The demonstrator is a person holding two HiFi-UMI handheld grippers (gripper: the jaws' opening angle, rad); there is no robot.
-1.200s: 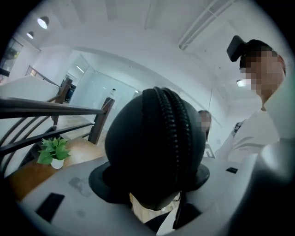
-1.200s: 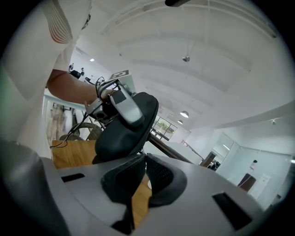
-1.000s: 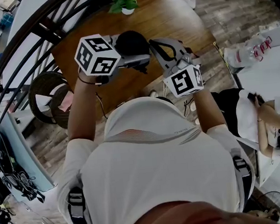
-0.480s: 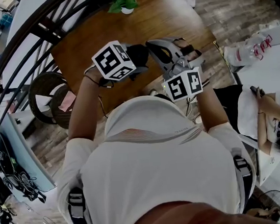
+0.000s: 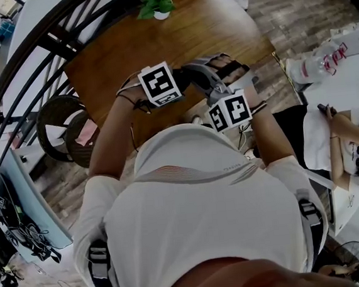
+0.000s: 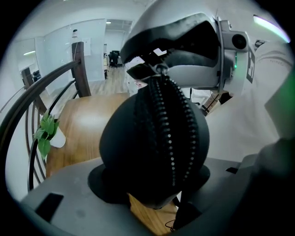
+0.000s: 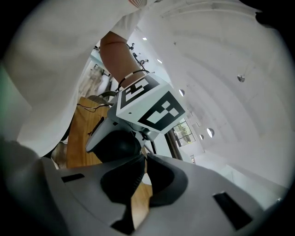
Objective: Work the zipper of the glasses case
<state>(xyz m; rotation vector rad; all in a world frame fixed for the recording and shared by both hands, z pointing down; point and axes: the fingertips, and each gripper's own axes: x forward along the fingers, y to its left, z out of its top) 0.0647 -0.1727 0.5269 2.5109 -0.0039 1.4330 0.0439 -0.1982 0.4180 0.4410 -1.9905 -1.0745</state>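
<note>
A black, rounded glasses case (image 6: 152,147) with a beaded zipper running up its middle sits between my left gripper's (image 6: 152,186) jaws, which grip its sides. At the top of the zipper, my right gripper (image 6: 157,70) pinches the zipper pull (image 6: 160,73). In the right gripper view, the right gripper (image 7: 144,157) has its jaws almost together, with the case (image 7: 115,144) just beyond them. In the head view, the left gripper (image 5: 172,82) and right gripper (image 5: 196,68) are held close together in the air over the table, with the case (image 5: 182,77) between them.
A brown wooden table (image 5: 157,41) lies below, with a small potted plant (image 5: 158,3) at its far edge. A dark curved railing (image 5: 32,53) runs along the left. A seated person (image 5: 344,149) and a plastic bottle (image 5: 314,67) are to the right.
The left gripper has swung to the right and turned, bringing the case closer to the right gripper. The right gripper has shifted slightly lower and stays shut.
</note>
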